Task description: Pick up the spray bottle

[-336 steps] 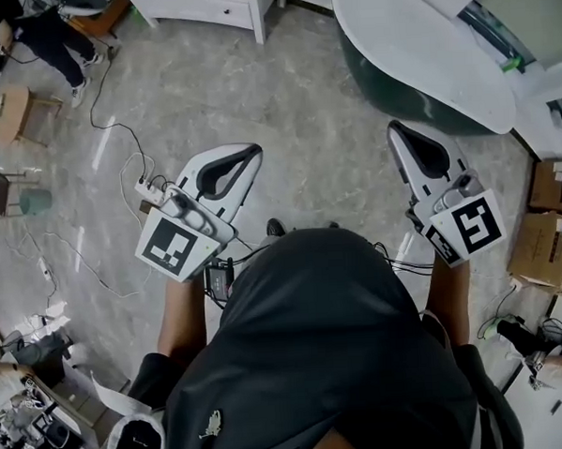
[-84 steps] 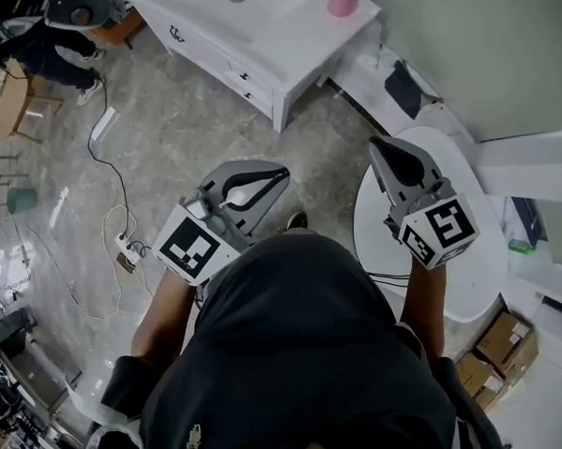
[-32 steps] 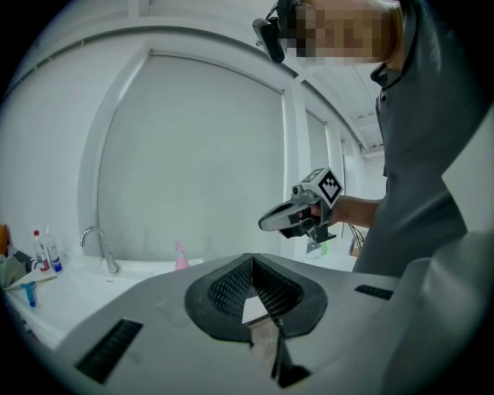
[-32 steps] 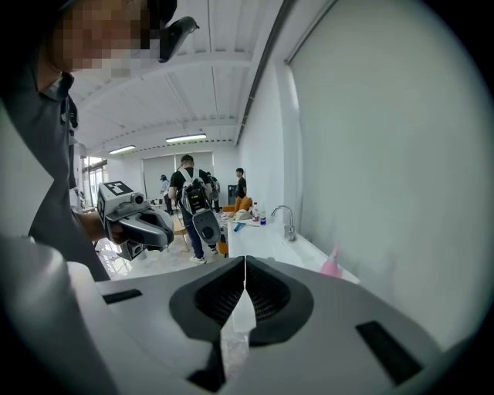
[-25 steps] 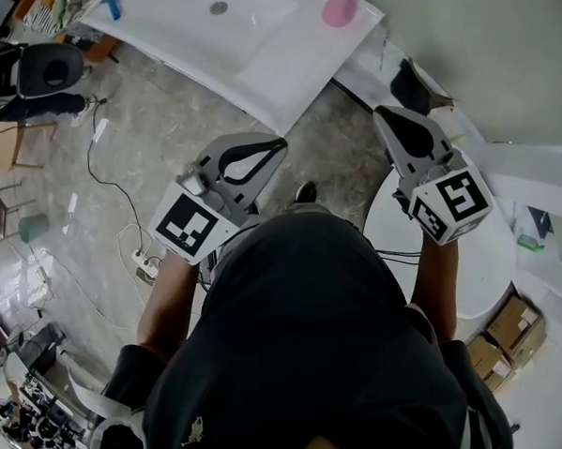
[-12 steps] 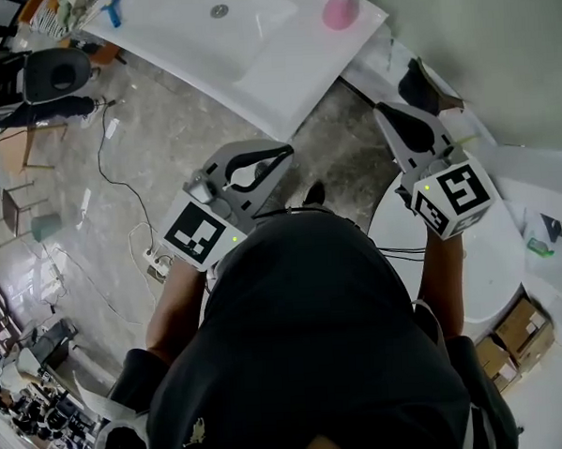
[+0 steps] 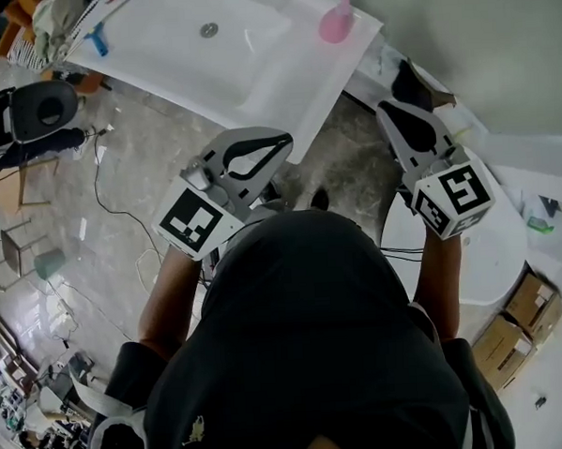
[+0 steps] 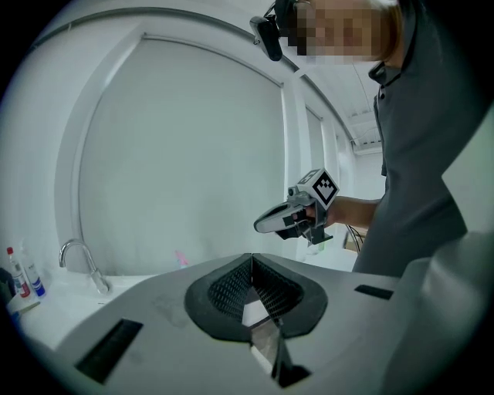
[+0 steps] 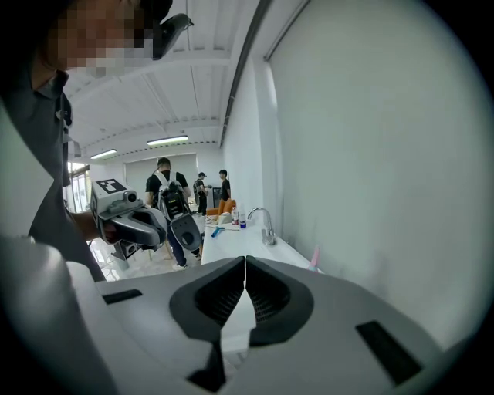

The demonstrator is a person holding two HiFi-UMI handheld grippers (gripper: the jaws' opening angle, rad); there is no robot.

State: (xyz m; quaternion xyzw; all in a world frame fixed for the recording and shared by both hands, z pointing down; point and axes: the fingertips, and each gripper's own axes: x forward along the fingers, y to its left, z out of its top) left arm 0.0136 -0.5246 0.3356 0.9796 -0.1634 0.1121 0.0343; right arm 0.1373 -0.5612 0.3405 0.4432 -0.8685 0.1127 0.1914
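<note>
The pink spray bottle (image 7: 335, 21) stands upright at the far right corner of a white vanity counter (image 7: 178, 60) by the wall. It shows small and far off in the left gripper view (image 8: 180, 258) and at the right in the right gripper view (image 9: 314, 258). My left gripper (image 7: 284, 140) hovers shut just short of the counter's front edge, nothing between its jaws (image 8: 252, 258). My right gripper (image 7: 385, 107) is shut and empty too (image 9: 245, 261), held right of the counter's end, below the bottle in the head view.
A sink basin with a drain (image 7: 209, 29) and a chrome faucet (image 9: 266, 227) sit in the counter. A blue item (image 7: 97, 39) lies at its left end. A white round tub (image 7: 494, 255) and cardboard boxes (image 7: 512, 338) are at the right. People stand far back (image 9: 164, 189).
The counter has come closer in the head view, and both grippers have moved forward toward it. Both have stayed shut and empty.
</note>
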